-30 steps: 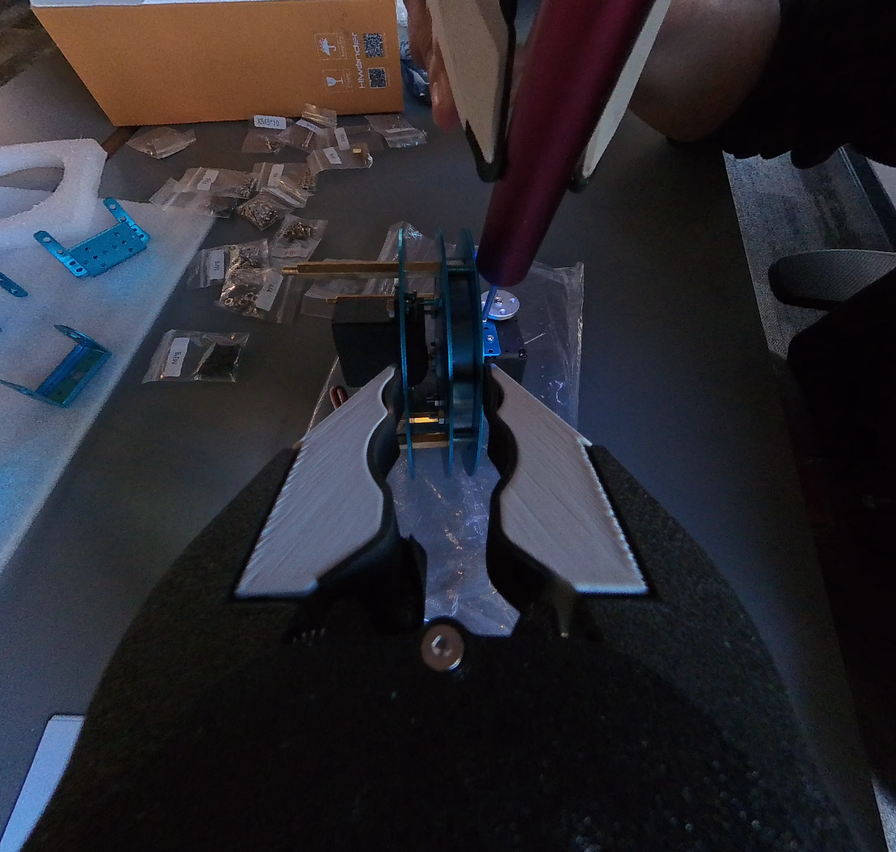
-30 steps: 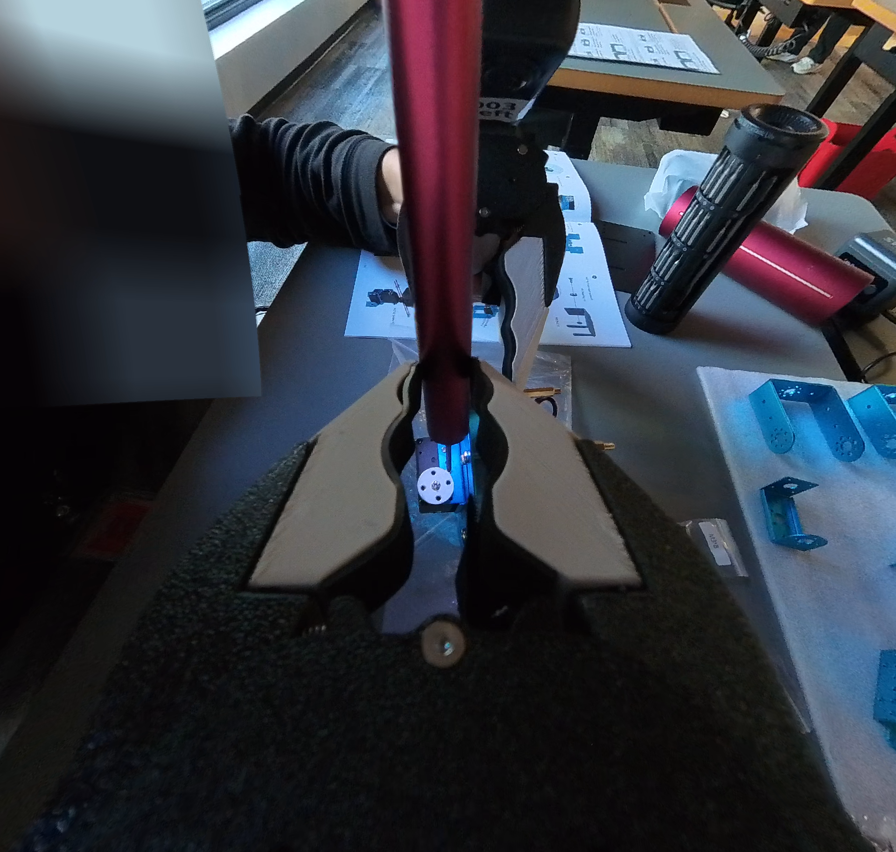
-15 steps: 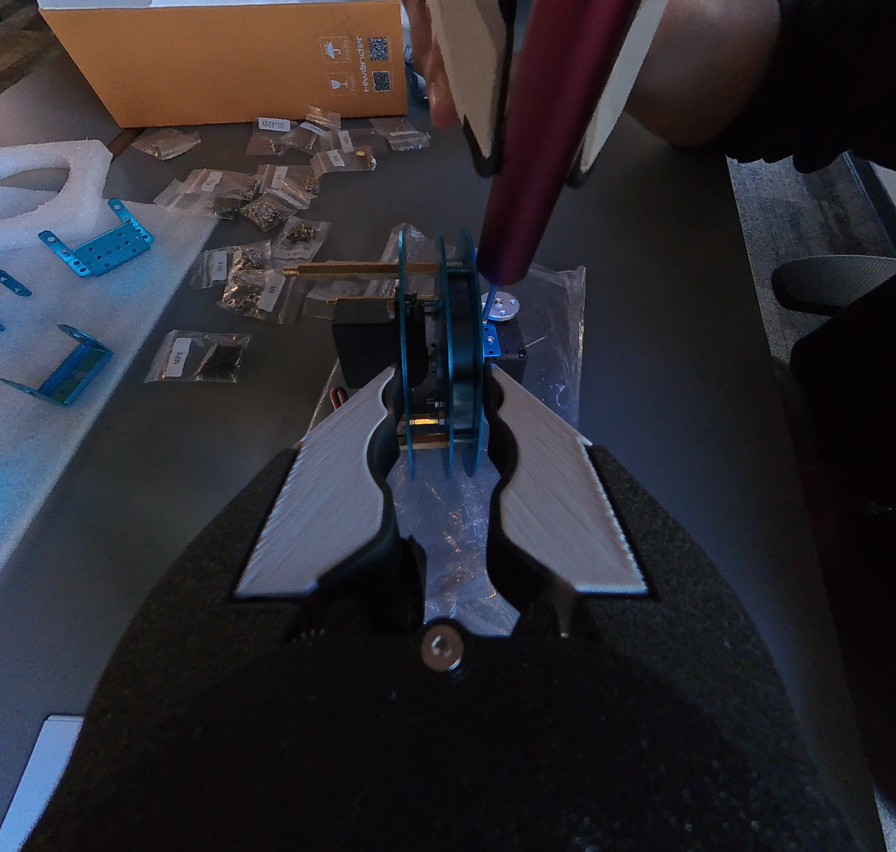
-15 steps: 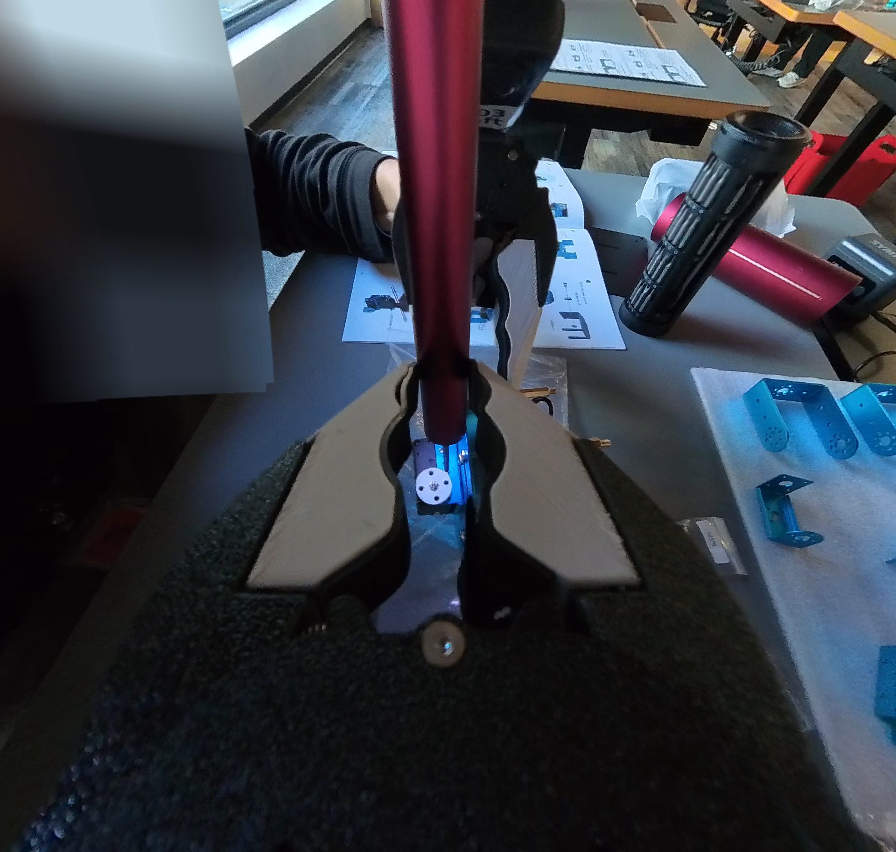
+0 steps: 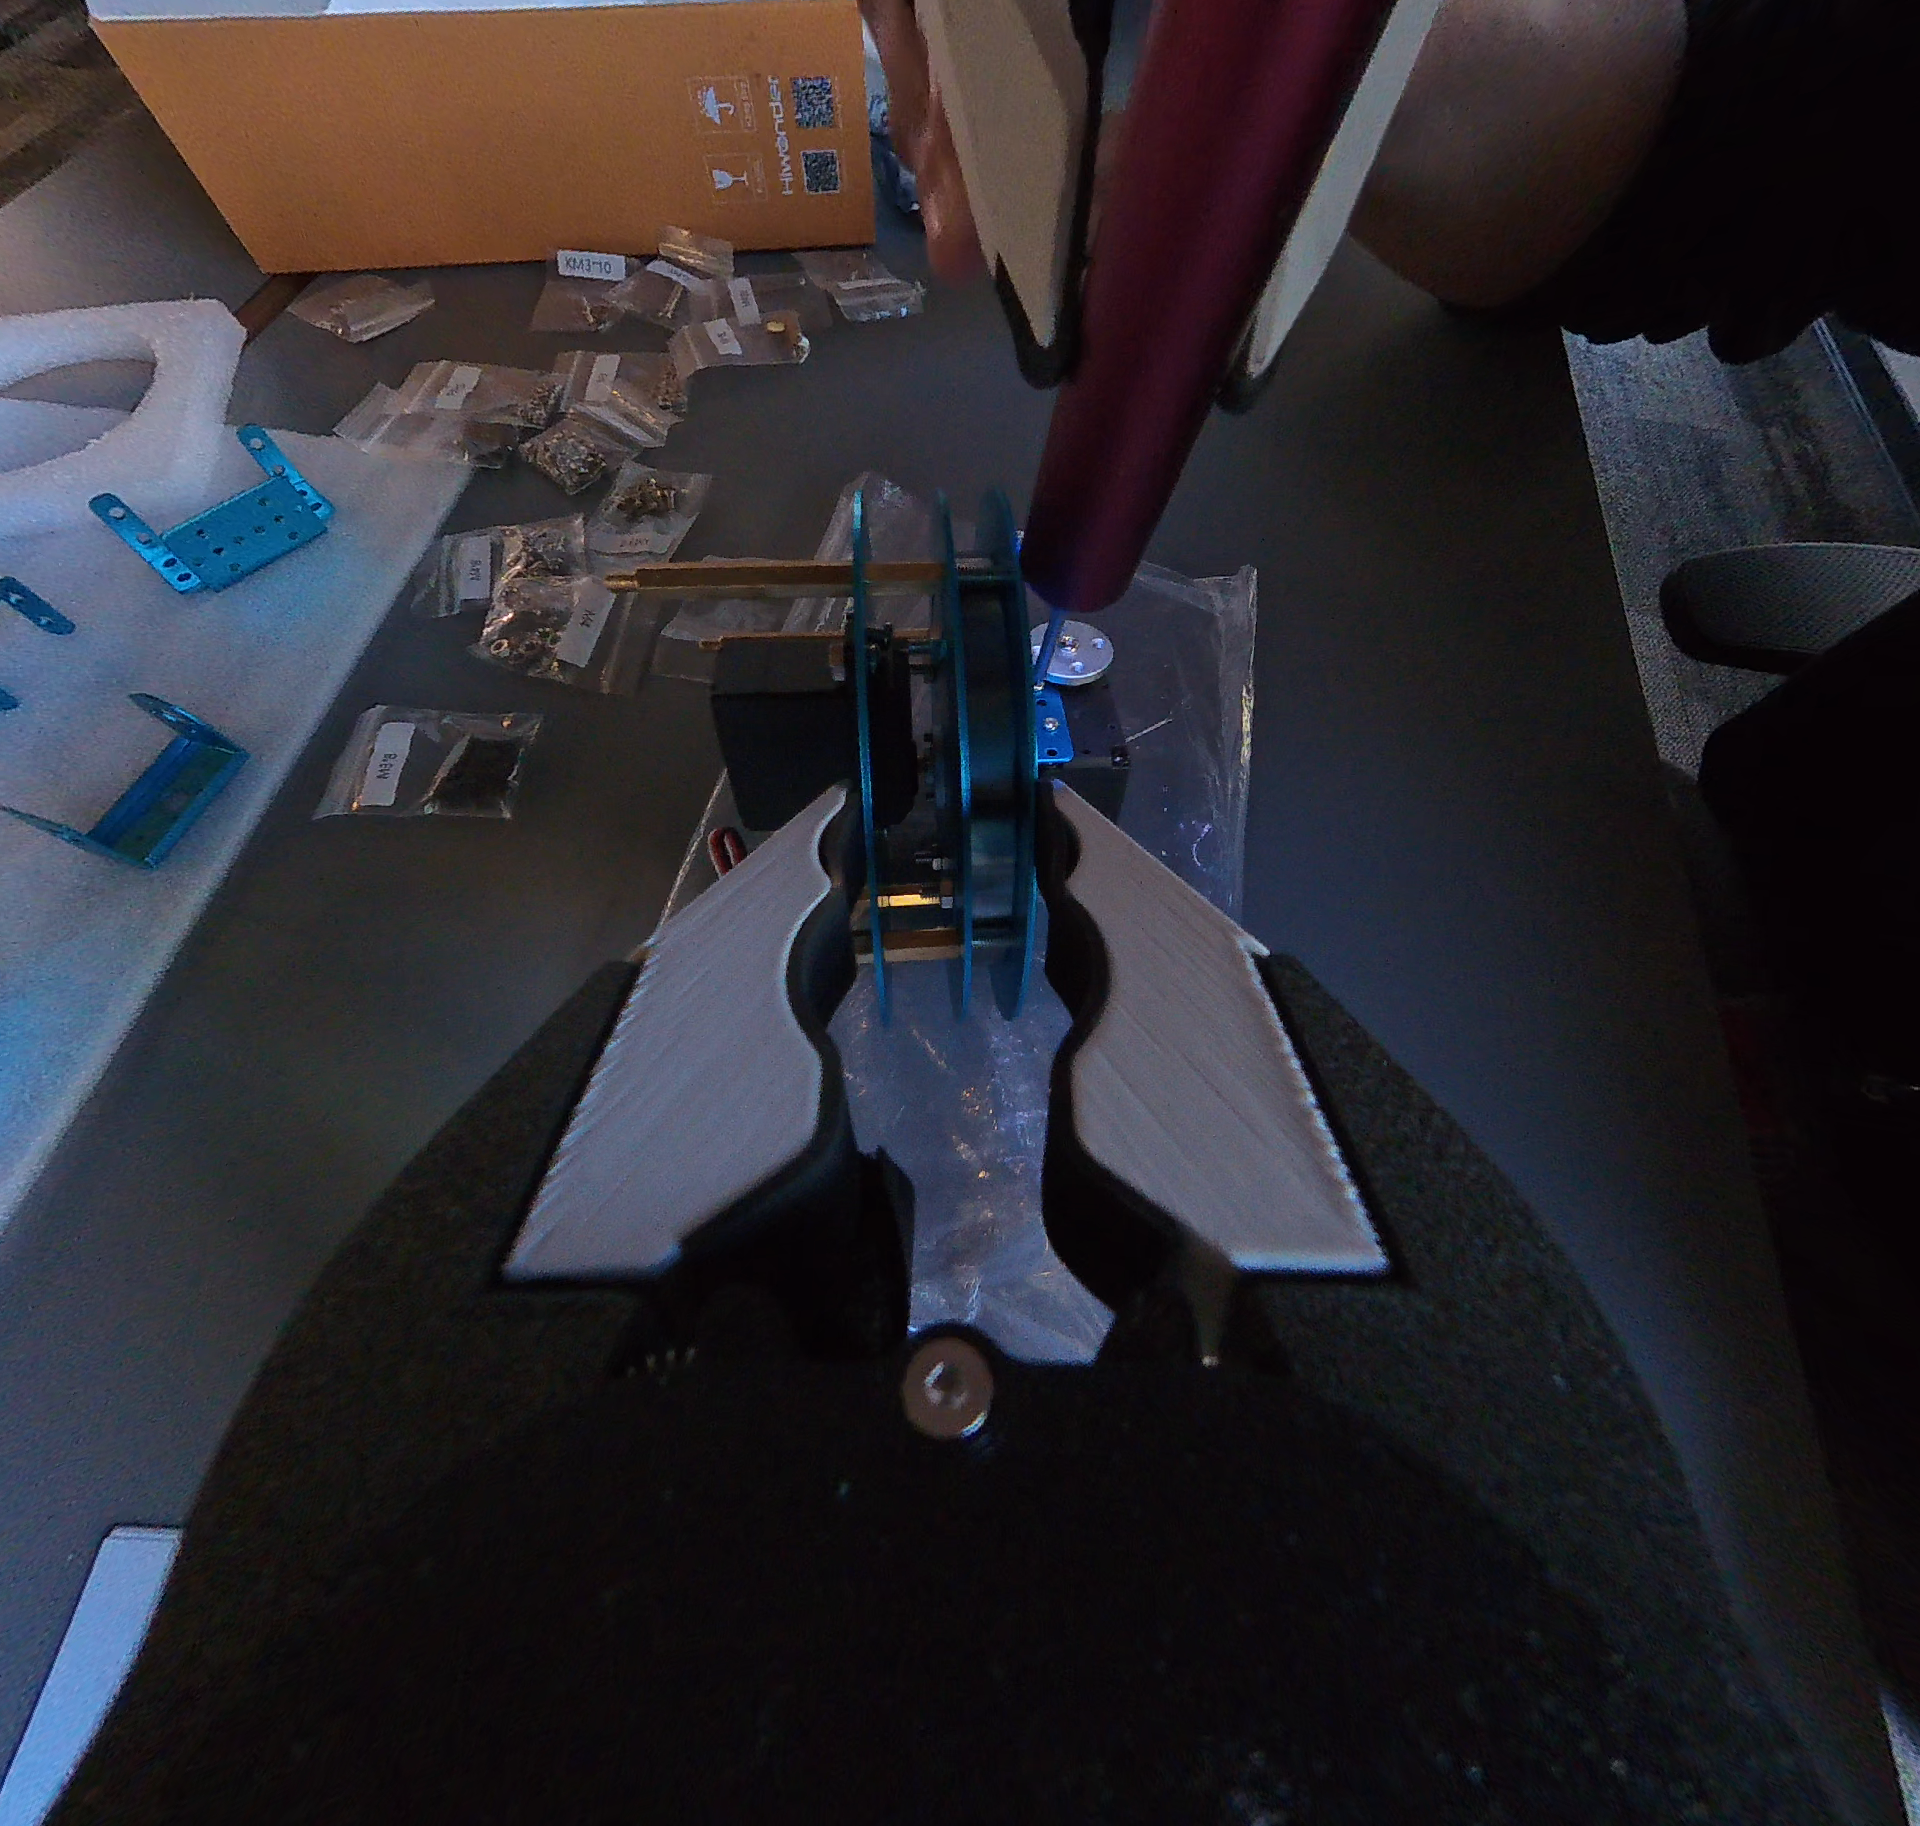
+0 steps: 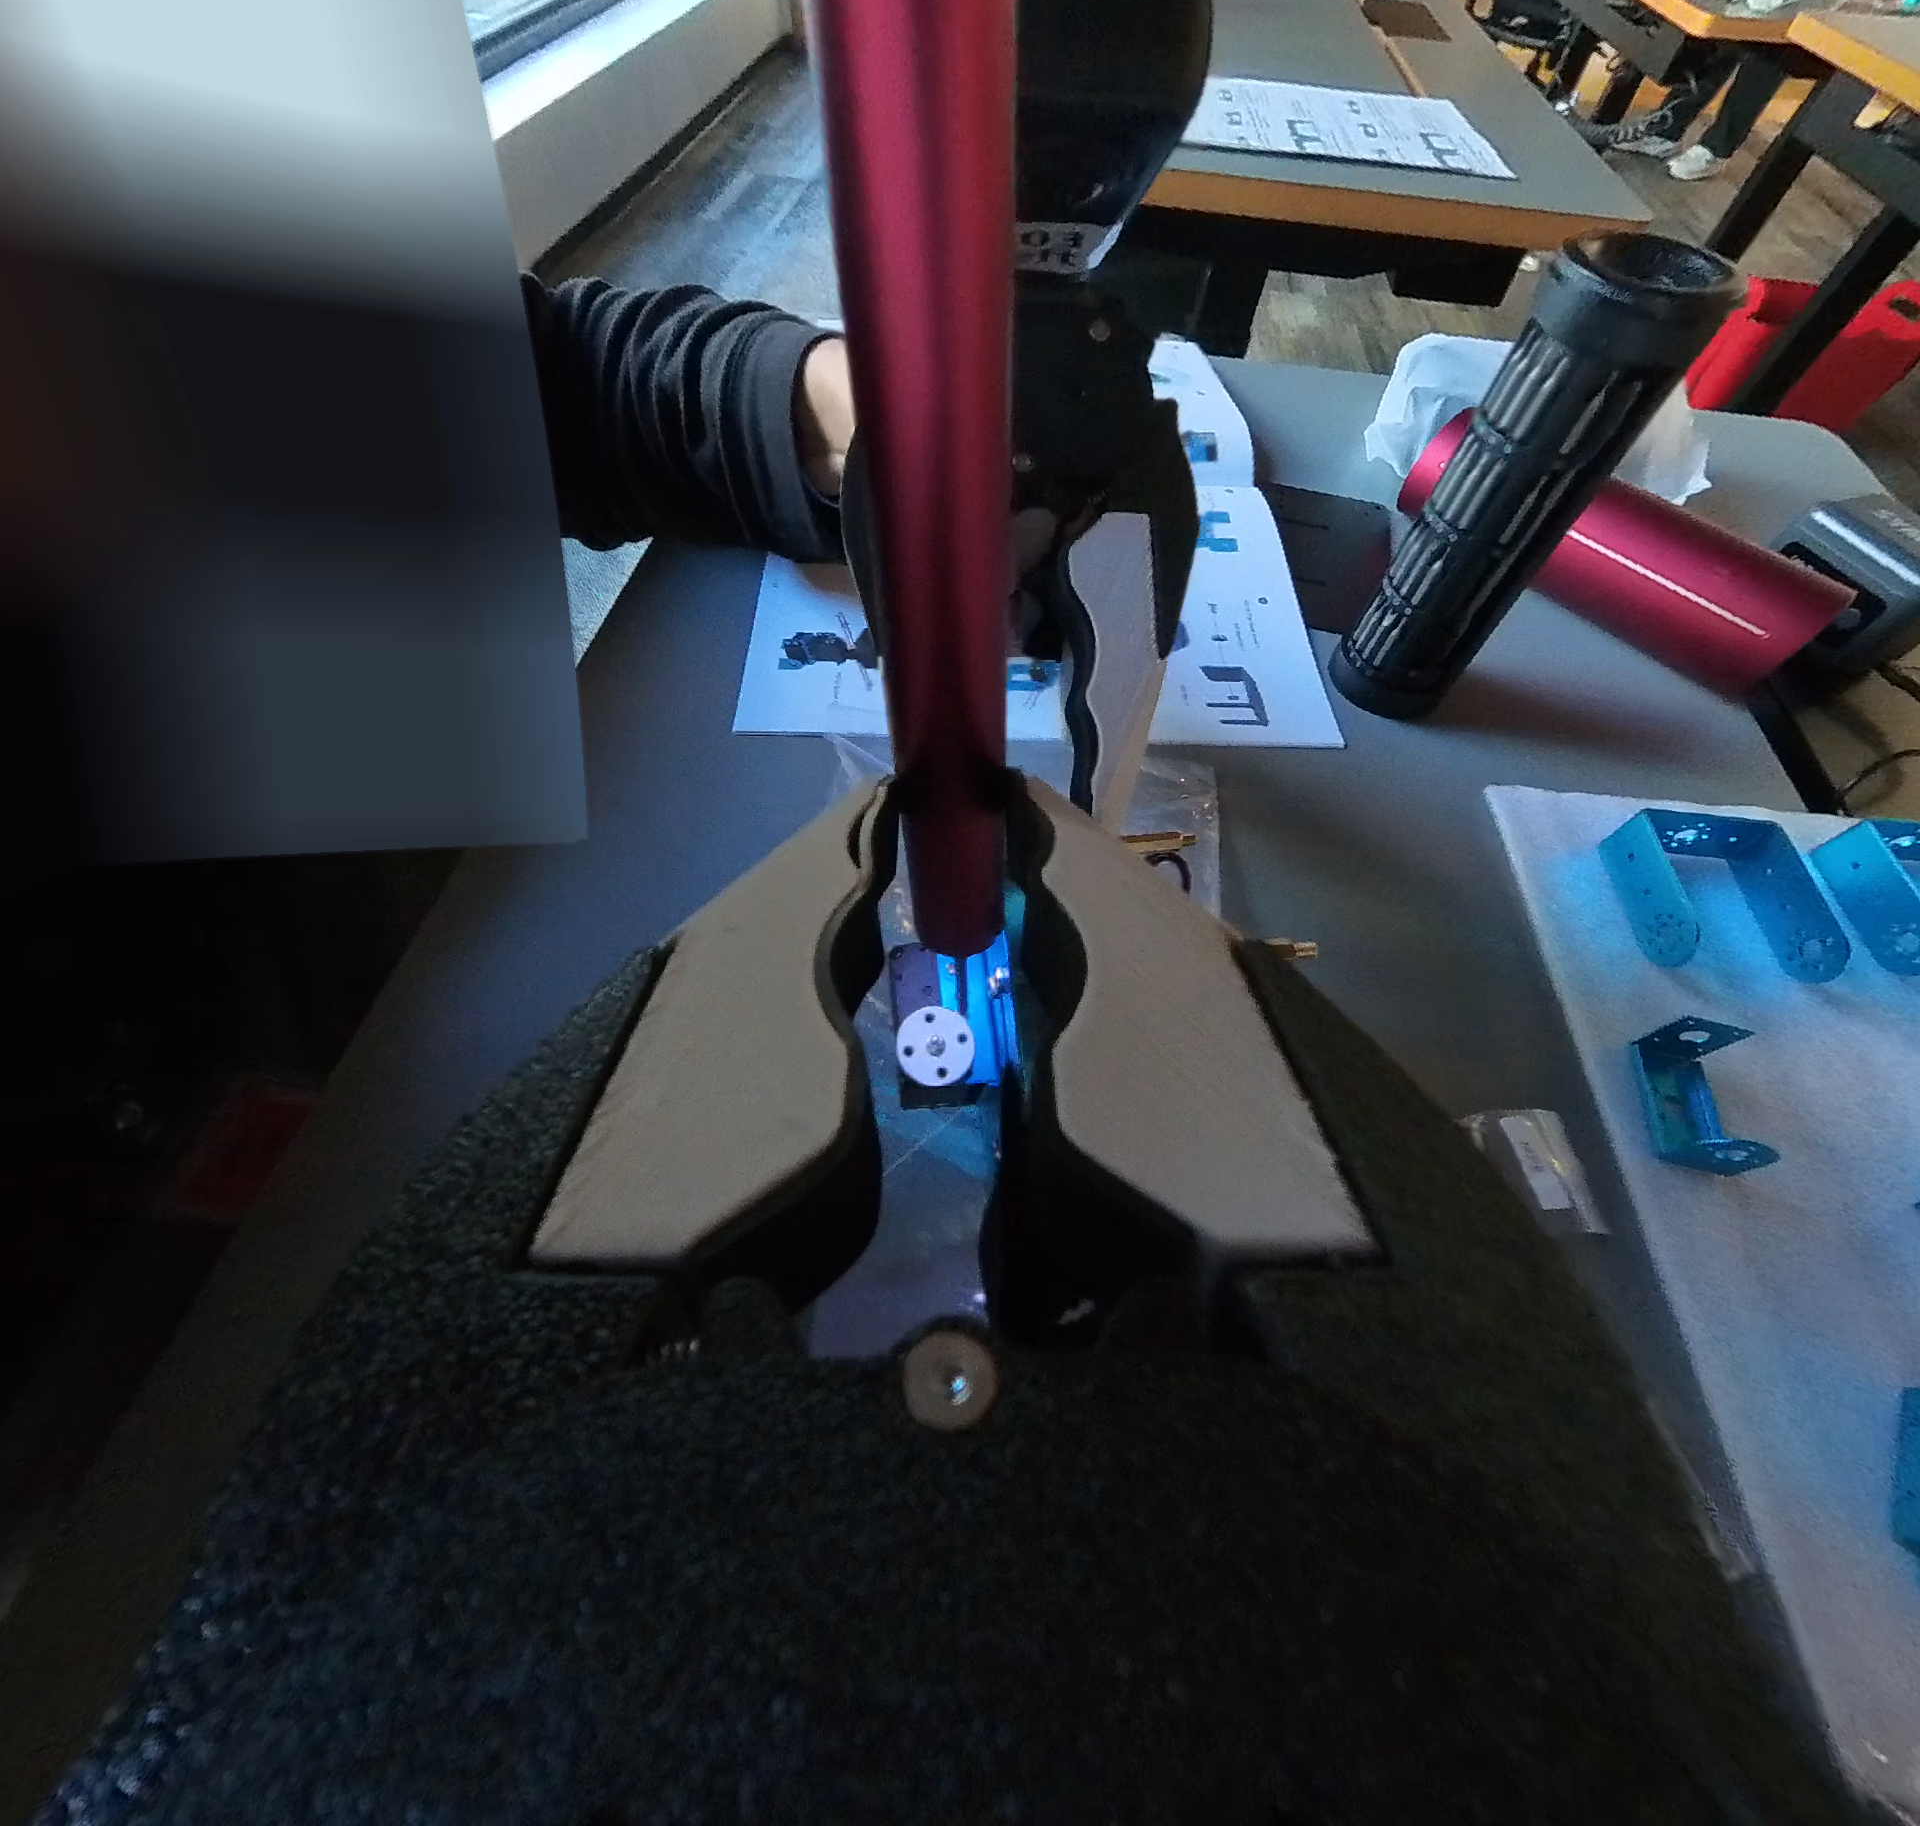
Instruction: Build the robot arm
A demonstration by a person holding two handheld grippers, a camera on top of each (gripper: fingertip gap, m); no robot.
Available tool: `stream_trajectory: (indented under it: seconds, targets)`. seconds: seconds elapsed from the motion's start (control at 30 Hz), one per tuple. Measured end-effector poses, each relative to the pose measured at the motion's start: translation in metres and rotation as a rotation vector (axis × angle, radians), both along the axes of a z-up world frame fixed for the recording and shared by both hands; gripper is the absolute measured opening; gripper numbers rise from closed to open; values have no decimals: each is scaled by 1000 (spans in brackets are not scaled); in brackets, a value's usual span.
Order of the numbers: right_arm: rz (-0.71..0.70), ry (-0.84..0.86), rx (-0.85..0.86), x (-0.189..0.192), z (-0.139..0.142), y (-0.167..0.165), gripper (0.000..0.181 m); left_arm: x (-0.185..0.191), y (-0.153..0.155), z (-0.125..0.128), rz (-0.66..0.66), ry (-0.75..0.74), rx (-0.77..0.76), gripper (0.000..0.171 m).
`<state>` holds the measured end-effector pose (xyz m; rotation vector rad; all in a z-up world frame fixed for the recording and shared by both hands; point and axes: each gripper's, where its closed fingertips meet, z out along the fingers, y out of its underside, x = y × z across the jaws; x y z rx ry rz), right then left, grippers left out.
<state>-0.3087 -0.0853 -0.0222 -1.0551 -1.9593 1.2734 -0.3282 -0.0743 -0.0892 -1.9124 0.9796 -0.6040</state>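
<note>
My left gripper is shut on a blue disc assembly of stacked round plates with brass standoffs and a black servo, held upright on edge over a clear plastic bag. My right gripper is shut on a red screwdriver. The tool also shows in the left wrist view, coming down from above. Its thin blue-lit bit touches the assembly beside a white round servo horn, which also shows in the left wrist view. The left gripper shows beyond the tool in the right wrist view.
An orange cardboard box stands at the back. Several small bags of screws lie on the grey table. Blue brackets lie on white foam at the left. In the right wrist view are instruction sheets, a red and black cylinder and more blue brackets. Across from one pair of fingers to the other is roughly 7 centimeters.
The red screwdriver has shifted very slightly; both grippers keep their hold and place.
</note>
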Motion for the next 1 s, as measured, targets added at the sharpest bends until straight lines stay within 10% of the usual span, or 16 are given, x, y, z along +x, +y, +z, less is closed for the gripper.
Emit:
stream_trajectory:
  seconds: [0.57,0.77,1.0]
  targets:
    - [-58,58,11,-5,9,8,0,0,0,-3,0,15,4,32]
    - [-270,-18,85,24,-28,-15,28,2,3,-1,18,-26,29,32]
    - [6,-220,96,16,-108,-173,53,6,8,2,47,-39,60,31]
